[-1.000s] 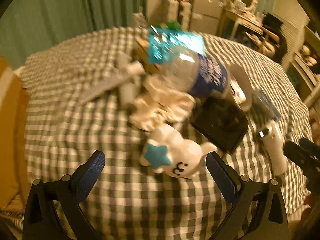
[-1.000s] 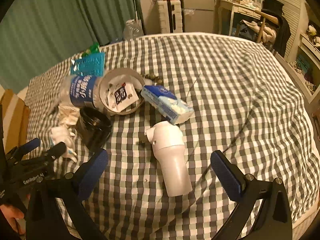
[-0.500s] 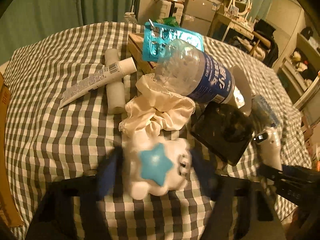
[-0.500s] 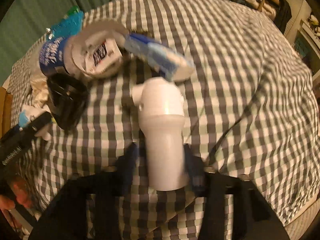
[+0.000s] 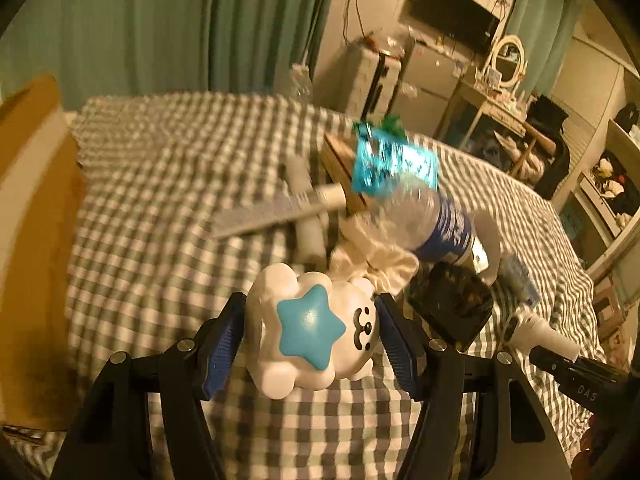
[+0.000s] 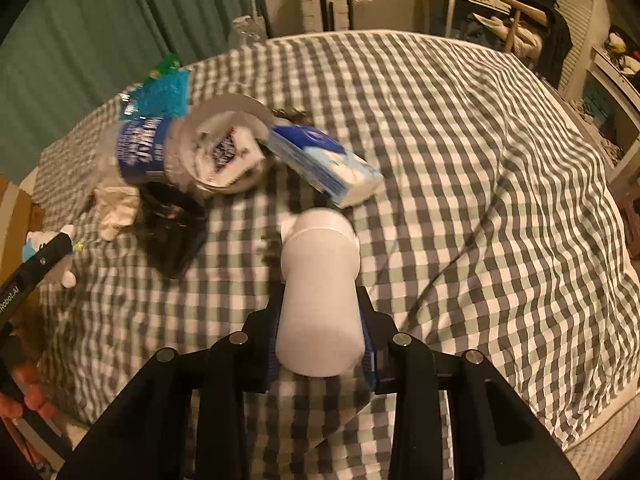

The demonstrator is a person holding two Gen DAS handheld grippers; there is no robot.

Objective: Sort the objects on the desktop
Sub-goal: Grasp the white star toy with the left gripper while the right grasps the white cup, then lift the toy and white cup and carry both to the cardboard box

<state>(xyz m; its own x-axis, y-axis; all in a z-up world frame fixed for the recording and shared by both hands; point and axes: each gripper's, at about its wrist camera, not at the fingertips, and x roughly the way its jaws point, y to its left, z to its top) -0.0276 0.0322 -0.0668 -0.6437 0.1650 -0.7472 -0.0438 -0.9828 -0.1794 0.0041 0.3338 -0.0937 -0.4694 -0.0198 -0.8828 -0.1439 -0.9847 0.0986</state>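
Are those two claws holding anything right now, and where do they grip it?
Left gripper clamps the white star toy by its sides; right gripper clamps the white bottle around its lower body.

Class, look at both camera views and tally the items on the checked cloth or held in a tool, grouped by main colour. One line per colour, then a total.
White: 6 (toy, scrunchie, canister, tape roll, two tubes)
Blue: 3 (tissue pack, foil packet, bottle)
Black: 1 (case)
Total: 10
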